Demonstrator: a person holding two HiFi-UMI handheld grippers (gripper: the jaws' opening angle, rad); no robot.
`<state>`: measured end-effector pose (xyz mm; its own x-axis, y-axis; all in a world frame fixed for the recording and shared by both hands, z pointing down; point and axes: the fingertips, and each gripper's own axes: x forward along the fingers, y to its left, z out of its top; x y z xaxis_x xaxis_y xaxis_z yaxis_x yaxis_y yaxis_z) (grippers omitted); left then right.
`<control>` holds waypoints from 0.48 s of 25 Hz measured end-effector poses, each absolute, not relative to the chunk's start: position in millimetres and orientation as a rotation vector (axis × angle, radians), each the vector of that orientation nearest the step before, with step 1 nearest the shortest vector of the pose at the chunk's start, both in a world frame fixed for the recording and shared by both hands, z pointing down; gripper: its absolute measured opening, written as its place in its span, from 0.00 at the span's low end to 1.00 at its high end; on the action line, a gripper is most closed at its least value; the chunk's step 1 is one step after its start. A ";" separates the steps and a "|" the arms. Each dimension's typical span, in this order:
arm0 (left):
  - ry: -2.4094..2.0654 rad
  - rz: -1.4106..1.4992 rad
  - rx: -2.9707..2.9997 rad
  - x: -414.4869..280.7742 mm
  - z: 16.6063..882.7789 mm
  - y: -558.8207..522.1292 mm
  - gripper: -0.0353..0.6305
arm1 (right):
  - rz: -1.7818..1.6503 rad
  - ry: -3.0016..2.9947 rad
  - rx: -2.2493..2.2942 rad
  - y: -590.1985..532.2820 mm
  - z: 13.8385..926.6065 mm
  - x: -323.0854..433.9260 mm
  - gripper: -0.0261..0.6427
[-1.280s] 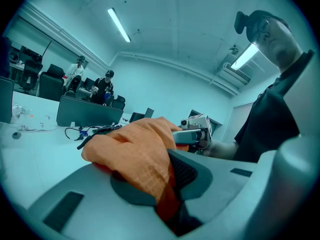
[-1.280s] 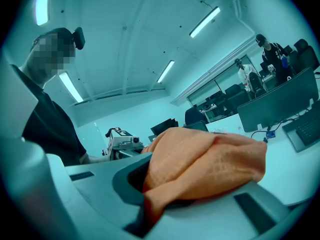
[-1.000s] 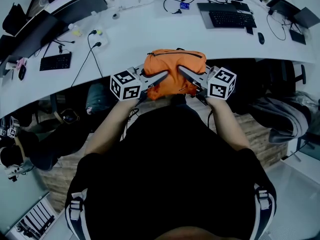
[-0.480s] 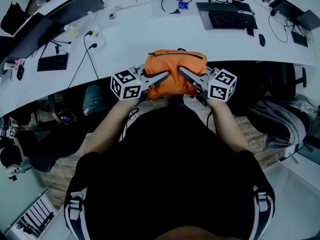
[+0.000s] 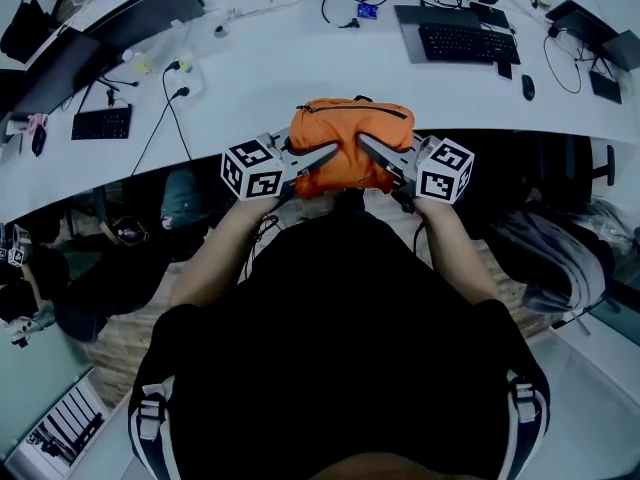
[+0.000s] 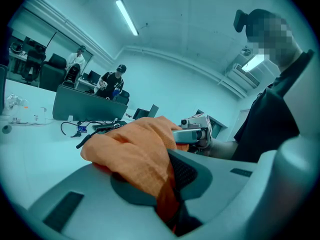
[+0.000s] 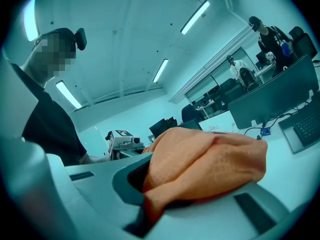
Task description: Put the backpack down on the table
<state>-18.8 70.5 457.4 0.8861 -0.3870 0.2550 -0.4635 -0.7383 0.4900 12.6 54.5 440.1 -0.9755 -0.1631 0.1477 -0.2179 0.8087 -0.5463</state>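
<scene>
Head view: left gripper (image 5: 330, 151), right gripper (image 5: 364, 140) still clamp backpack (image 5: 350, 128); table (image 5: 270, 78) slightly nearer.

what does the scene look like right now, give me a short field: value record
object held: orange backpack
left gripper: shut on the backpack's fabric, on its left side
right gripper: shut on the backpack's fabric, on its right side
backpack place: over the near edge of the white table; whether it rests on it cannot be told
also on table: keyboard, mouse
task state: backpack not yet released
</scene>
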 end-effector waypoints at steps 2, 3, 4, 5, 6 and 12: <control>-0.618 0.181 2.488 -16.7 459.4 63.6 0.18 | 0.896 -2.897 0.297 47.5 442.3 14.9 0.08; -0.620 0.180 2.486 -15.5 460.0 59.7 0.18 | 0.899 -2.897 0.294 43.5 443.0 16.1 0.08; -0.621 0.178 2.484 -14.3 460.6 55.6 0.18 | 0.902 -2.896 0.291 39.4 443.5 17.2 0.08; -0.622 0.177 2.481 -13.1 461.3 51.0 0.18 | 0.904 -2.896 0.287 34.9 444.1 18.3 0.08; -0.624 0.177 2.477 -11.5 462.4 45.9 0.18 | 0.907 -2.895 0.282 29.9 445.1 20.0 0.08; -0.616 0.187 2.463 1.0 471.7 16.5 0.18 | 0.887 -2.886 0.273 1.8 453.6 31.4 0.08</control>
